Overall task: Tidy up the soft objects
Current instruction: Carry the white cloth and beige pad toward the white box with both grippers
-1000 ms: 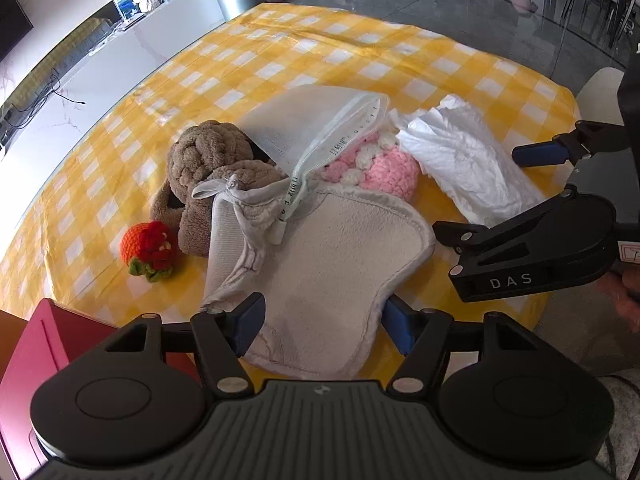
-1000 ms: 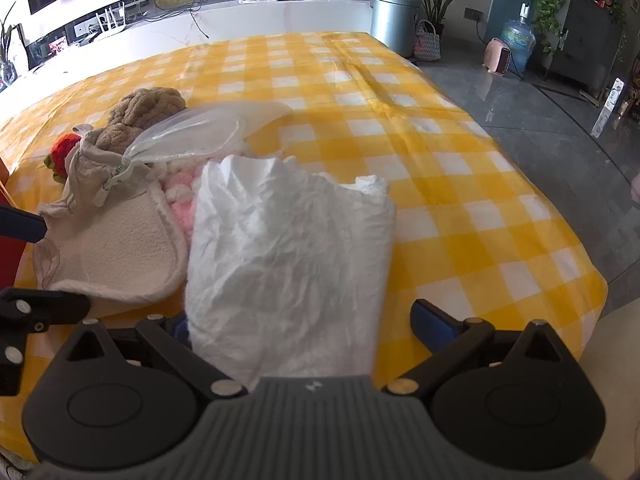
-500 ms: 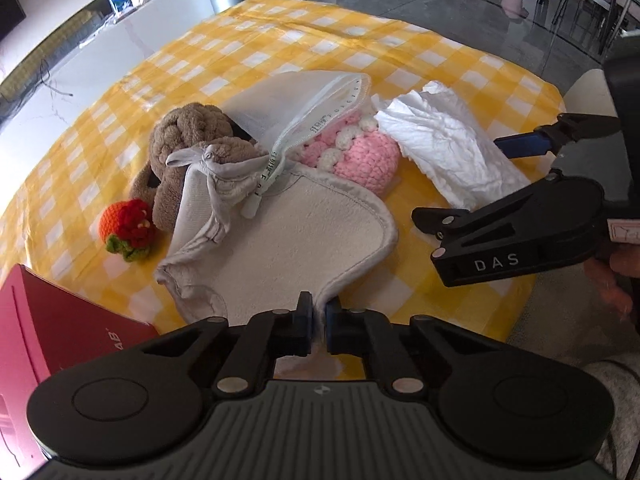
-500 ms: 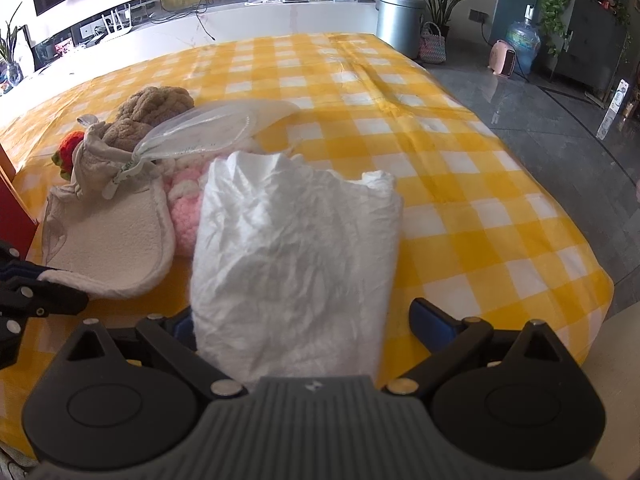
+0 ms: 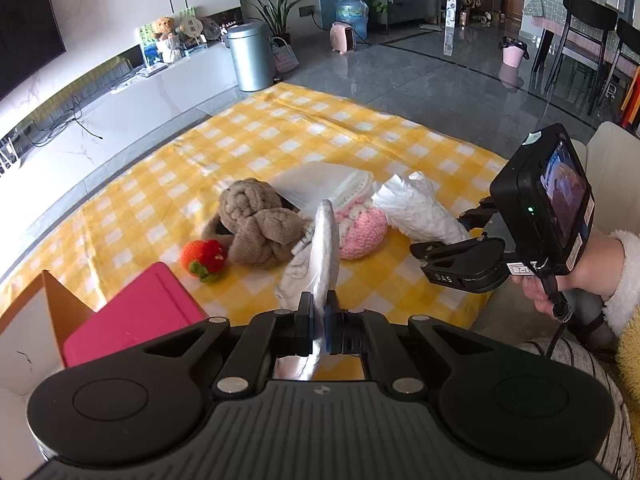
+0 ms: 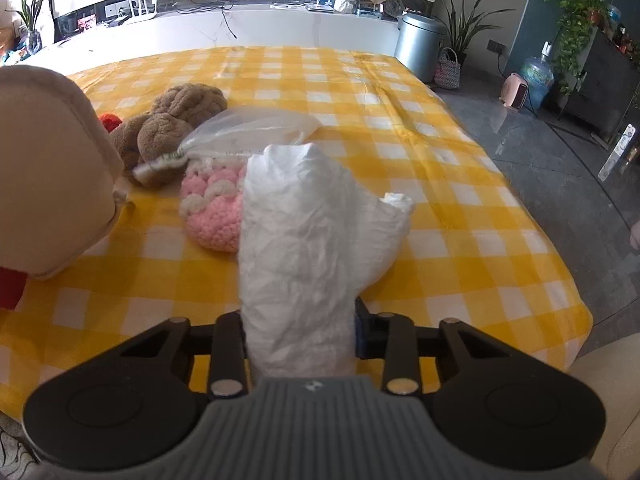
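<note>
Soft things on the yellow check cloth

Cream bib (image 5: pixel 326 240) stands edge-on, lifted; white crumpled cloth (image 6: pixel 308 236) at 3 o'clock of pink crochet piece (image 6: pixel 212 212); brown knitted toy (image 5: pixel 256 232) at its 9 o'clock.

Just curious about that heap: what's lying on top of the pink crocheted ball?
A clear plastic zip bag drapes over the pink crocheted ball's far side, and crumpled white cloth covers its right edge. Anything beneath the ball is hidden.

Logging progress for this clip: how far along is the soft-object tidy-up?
Nothing looks put away yet. In hand: left gripper shut on the cream bib, right gripper shut on the white diaper. Left on the cloth: brown plush, pink crochet piece, strawberry, clear bag.
</note>
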`<state>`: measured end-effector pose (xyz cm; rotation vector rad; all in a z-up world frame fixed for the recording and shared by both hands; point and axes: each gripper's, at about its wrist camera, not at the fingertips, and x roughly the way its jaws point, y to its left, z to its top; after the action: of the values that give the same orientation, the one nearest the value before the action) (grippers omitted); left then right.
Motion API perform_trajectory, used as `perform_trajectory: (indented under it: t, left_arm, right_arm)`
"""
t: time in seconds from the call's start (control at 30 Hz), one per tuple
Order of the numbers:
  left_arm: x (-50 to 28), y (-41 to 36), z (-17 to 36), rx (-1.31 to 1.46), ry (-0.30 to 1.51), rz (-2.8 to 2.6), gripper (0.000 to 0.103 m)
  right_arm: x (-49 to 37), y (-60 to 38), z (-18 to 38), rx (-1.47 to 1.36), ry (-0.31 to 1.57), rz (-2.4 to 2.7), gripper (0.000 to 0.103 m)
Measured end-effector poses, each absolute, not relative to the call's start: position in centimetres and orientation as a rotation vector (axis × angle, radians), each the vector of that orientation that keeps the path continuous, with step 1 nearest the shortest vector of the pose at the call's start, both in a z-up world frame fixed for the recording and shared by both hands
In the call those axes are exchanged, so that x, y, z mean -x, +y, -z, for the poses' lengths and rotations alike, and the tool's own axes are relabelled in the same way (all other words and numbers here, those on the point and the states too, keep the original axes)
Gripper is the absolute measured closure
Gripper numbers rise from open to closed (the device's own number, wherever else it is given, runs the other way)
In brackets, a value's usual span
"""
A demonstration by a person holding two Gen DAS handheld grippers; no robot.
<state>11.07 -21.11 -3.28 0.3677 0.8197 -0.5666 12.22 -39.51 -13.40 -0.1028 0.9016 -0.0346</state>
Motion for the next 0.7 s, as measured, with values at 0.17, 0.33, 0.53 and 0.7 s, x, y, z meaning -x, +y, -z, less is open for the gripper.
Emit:
perform_trajectory:
  t: [0.17, 0.33, 0.53, 0.7]
  left_arm:
    - [-12.2, -19.4, 0.5, -0.277, 0.808, 0.514, 0.098]
    - [-11.9, -18.4, -2.6, -0.228, 0.742, 0.502, 0.098]
    - [-11.4, -16.6, -6.0, -0.179, 0.694, 0.513, 0.098]
    - [-10.8, -13.9, -8.3, -0.122, 0.647, 0.473, 0.098]
  right_arm:
    - [-11.9, -39.7, 10.6, 0.076, 0.861, 0.06, 0.077]
    - [-11.1, -39.1, 6.6, 0.08, 0.796, 0.088, 0.077]
    - [-10.1, -38.2, 1.8, 0.062, 0.711, 0.114, 0.077]
    - [-9.2, -36.3, -1.9, 0.04, 0.635, 0.083, 0.077]
